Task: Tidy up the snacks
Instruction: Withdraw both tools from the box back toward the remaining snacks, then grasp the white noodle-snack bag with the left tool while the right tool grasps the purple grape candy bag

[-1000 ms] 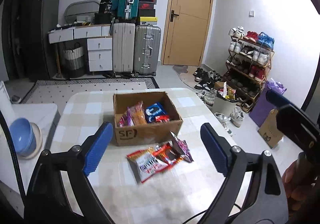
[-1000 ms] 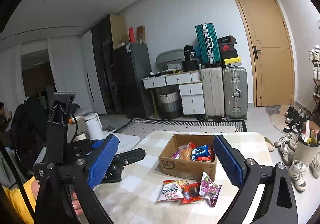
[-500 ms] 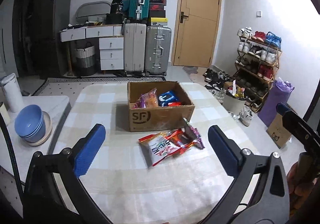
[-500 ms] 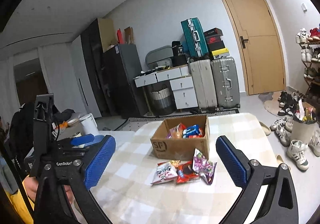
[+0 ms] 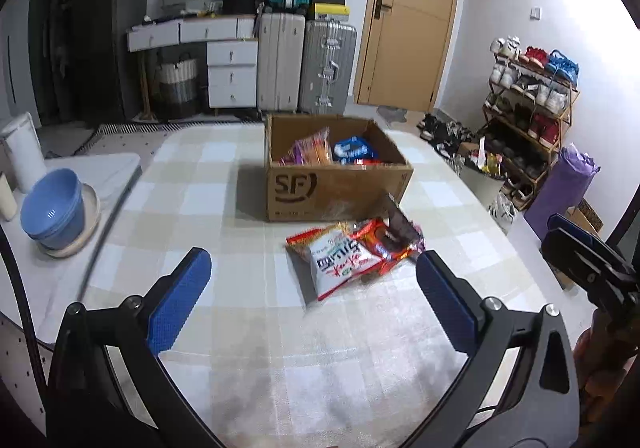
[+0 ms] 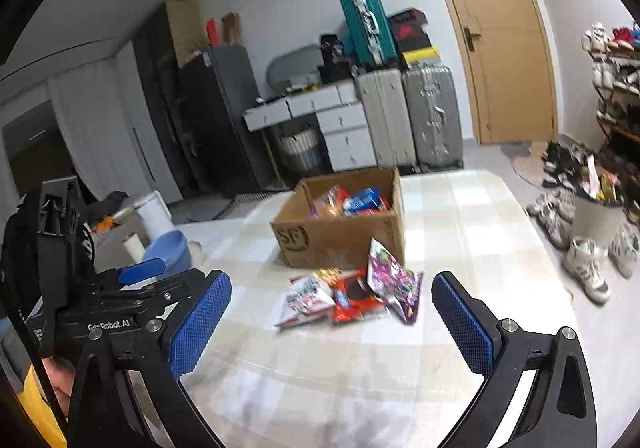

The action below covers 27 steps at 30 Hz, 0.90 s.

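the left hand-held gripper (image 5: 312, 288) is wide open with nothing between its blue pads (image 5: 178, 308). the right hand-held gripper (image 6: 332, 320) is wide open too, and it holds nothing. both hang above the near part of the bench (image 5: 280, 348), which has a pale checked cloth on it.

a brown cardboard box (image 5: 340, 190) with "sf" printed on its front stands near the middle of the bench. its top is open. inside it are some snack packs: an orange and pink one (image 5: 314, 148) and a blue one (image 5: 352, 148).

three more snack packs lie on the cloth just in front of the box, close together and partly on top of each other. the white and red pack (image 5: 338, 262) lies flat on the left. the red pack (image 5: 380, 244) is in the middle. the purple pack (image 6: 394, 280) is on the right, and it tips up with its top corner near the front of the box. none of them touch a gripper.

off to the left, a stack of blue bowls (image 5: 54, 204) sits on a pale plate (image 5: 90, 218) on a lower white surface beside the bench. the left hand-held gripper can be seen from the right one, low on the left side, with a bit of a yellow sleeve (image 6: 38, 416) under it.
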Available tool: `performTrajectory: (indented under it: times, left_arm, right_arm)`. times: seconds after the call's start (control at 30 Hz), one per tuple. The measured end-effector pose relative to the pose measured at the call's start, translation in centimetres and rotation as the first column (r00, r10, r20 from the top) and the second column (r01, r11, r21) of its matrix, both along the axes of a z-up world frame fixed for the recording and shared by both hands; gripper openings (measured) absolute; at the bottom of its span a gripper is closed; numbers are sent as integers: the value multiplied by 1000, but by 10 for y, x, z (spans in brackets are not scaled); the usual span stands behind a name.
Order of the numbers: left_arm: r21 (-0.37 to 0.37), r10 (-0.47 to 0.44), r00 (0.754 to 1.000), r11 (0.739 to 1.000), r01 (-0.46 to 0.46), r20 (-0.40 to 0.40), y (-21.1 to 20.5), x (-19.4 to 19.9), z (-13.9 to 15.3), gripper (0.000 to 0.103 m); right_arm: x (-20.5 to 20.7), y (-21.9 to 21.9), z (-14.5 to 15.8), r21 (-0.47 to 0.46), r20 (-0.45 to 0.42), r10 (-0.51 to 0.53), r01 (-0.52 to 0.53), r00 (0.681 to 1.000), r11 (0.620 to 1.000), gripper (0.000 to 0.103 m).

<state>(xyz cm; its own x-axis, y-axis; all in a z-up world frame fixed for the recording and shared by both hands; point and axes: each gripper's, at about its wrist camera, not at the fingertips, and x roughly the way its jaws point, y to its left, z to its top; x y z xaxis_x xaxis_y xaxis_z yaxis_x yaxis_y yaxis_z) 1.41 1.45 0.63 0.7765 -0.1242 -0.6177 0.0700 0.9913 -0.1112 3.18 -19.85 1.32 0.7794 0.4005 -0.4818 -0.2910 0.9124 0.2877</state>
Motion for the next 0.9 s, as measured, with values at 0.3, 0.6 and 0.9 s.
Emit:
performTrajectory:
  times: [0.3, 0.6, 0.9]
  left_arm:
    - [-1, 28, 983, 1000, -29, -182, -5, 68, -79, 102]
    - [-58, 32, 954, 997, -51, -298, -25, 141, -122, 102]
    - [-49, 16, 933, 998, -36, -360, -38, 192, -152, 102]
  right_arm:
    - [41, -4, -67, -8, -168, -14, 12, 986, 1000, 102]
    - [87, -10, -101, 1, -242, 8, -8, 970, 1000, 102]
    - [114, -15, -112, 33, -259, 17, -8, 966, 999, 102]
